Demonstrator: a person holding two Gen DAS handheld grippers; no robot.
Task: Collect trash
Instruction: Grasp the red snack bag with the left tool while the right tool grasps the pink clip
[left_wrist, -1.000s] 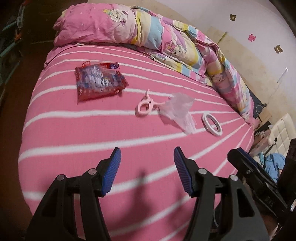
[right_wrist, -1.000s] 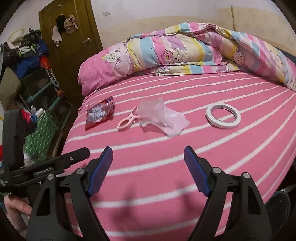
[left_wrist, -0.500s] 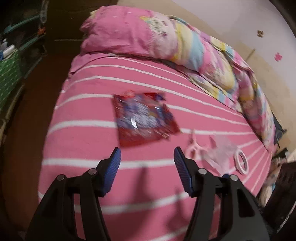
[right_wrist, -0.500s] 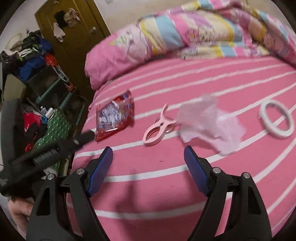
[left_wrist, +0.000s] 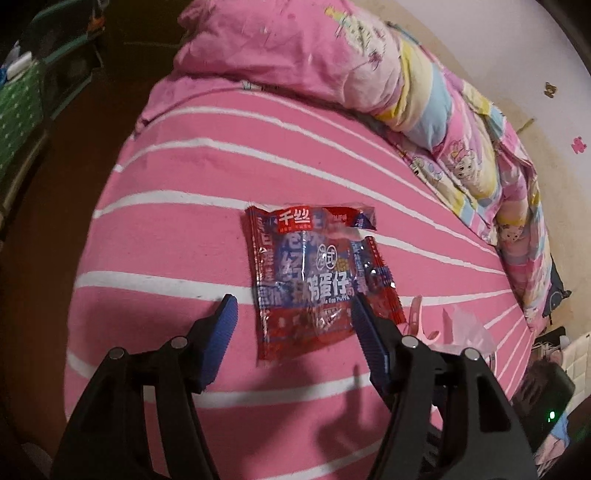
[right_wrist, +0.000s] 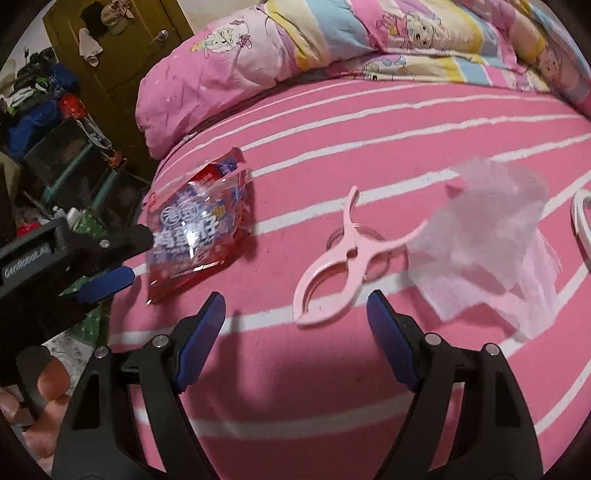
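A red and blue snack wrapper (left_wrist: 317, 280) lies flat on the pink striped bed (left_wrist: 184, 229). My left gripper (left_wrist: 293, 308) is open, just above the wrapper's near edge, its right finger over the wrapper. The wrapper also shows in the right wrist view (right_wrist: 199, 225), with the left gripper (right_wrist: 122, 254) beside it. A crumpled clear pink plastic piece (right_wrist: 491, 236) lies to the right of a pink clothes peg (right_wrist: 351, 258). My right gripper (right_wrist: 295, 308) is open and empty, just short of the peg.
A white tape ring (right_wrist: 581, 218) lies at the right edge. A rolled pink and striped quilt (right_wrist: 332, 40) lies along the far side of the bed. Cluttered shelves (right_wrist: 55, 147) and a brown door (right_wrist: 122, 44) stand to the left of the bed.
Both grippers have moved forward and left across the bed. The left one has closed in on the snack wrapper; the right one has come close to the peg and plastic piece. Both stay open.
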